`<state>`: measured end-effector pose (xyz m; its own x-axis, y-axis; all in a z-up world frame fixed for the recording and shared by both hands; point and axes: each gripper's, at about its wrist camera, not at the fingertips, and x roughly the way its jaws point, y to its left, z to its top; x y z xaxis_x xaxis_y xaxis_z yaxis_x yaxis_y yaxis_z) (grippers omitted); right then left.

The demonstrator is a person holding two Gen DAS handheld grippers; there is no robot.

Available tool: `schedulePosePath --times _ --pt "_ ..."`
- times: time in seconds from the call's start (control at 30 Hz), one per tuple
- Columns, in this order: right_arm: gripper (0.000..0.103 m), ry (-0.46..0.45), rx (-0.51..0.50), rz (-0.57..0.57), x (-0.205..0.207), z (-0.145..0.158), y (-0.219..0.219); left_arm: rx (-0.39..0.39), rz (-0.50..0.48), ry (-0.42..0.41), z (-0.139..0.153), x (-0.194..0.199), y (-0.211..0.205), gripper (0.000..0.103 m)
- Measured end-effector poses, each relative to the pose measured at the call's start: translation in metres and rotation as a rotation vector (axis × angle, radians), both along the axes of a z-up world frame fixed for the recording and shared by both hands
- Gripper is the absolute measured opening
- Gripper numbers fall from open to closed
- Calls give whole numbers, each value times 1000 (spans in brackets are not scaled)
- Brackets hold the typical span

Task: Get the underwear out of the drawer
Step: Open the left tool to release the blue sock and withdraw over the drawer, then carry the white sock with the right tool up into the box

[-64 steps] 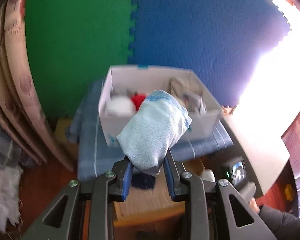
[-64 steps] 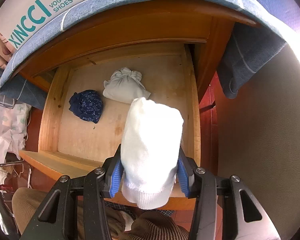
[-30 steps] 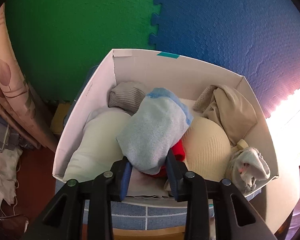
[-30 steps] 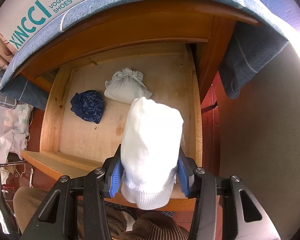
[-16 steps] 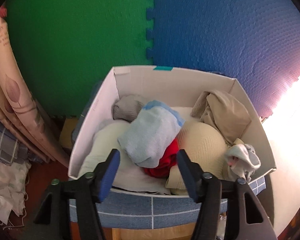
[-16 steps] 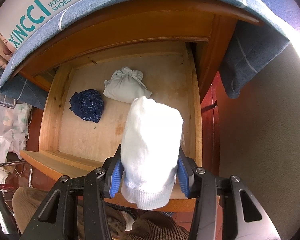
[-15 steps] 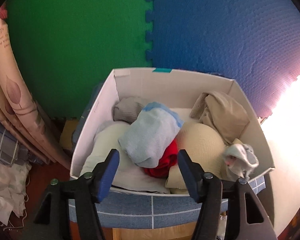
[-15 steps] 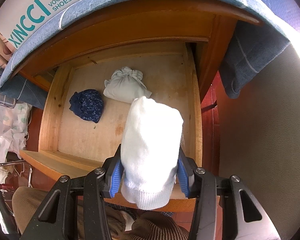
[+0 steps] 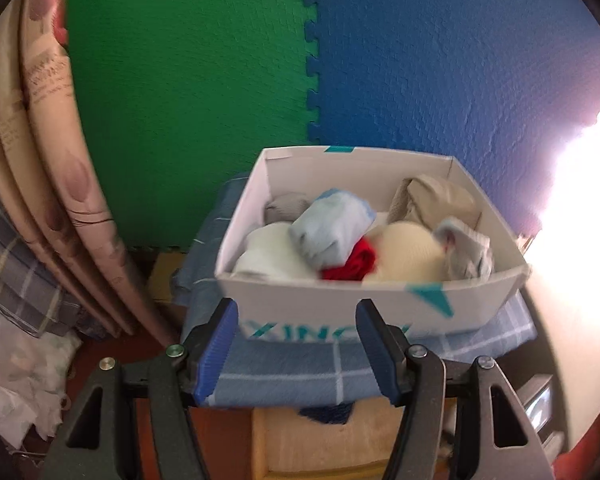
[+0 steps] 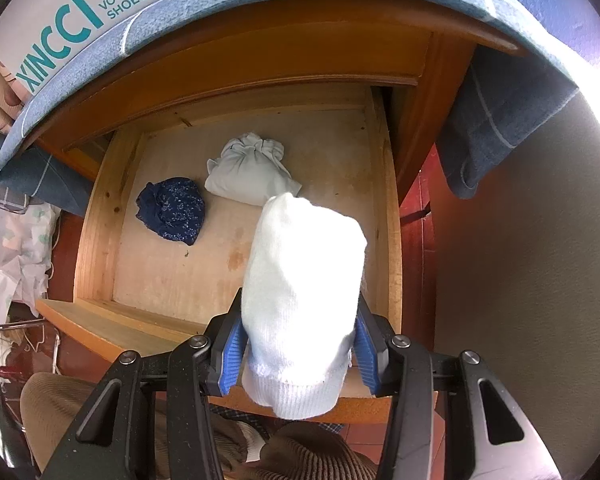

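Two rolled pieces of underwear remain in the open wooden drawer [image 10: 100, 216]: a dark blue bundle [image 10: 171, 216] toward its left side and a pale grey bundle [image 10: 248, 174] just behind and to the right of it, the two near each other but apart. A third, a white roll [image 10: 300, 300], is clamped between the pads of my right gripper [image 10: 298, 350] and held above the drawer's front right corner, so I judge it lifted out but not yet delivered. My left gripper [image 9: 296, 354] stands wide with nothing between its pads, in front of the white shoebox [image 9: 340, 312] that sits on the blue checked cloth [image 9: 300, 368] covering the cabinet top. The shoebox is nearly full: a light blue roll [image 9: 328, 232] lies on top near the middle, over a red piece [image 9: 354, 266], with a cream piece [image 9: 404, 252], a white piece [image 9: 264, 256], a grey piece [image 9: 284, 206], a beige piece [image 9: 436, 200] and a small pale bundle [image 9: 464, 252] around them. By my judgement the task is well past halfway; the white roll must still go to the shoebox, and the two bundles in the drawer are still to be picked up.
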<state>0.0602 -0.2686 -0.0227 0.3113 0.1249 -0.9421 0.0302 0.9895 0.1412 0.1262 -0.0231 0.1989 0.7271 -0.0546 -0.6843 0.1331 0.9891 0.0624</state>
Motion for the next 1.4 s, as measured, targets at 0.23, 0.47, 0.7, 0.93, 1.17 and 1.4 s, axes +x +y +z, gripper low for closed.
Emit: schedulePosePath --times 0.23,0.47,0.7,0.93,1.17,1.4 --pt "44 3 -12 0 0 0 0 39 44 14 -45 -45 11 63" --pt "44 0 -38 4 0 1 1 13 128 116 -127 -77 21 63" --pt "44 -8 -49 2 -1 3 2 7 173 158 -172 -92 26 63" --pt "44 -10 -60 4 -2 4 4 -12 221 200 -192 -92 33 63" --pt "44 -32 -63 4 -3 7 3 -37 229 204 -196 -95 35 63" --pt "44 -104 -27 6 -9 23 2 -82 245 193 -197 -96 43 63"
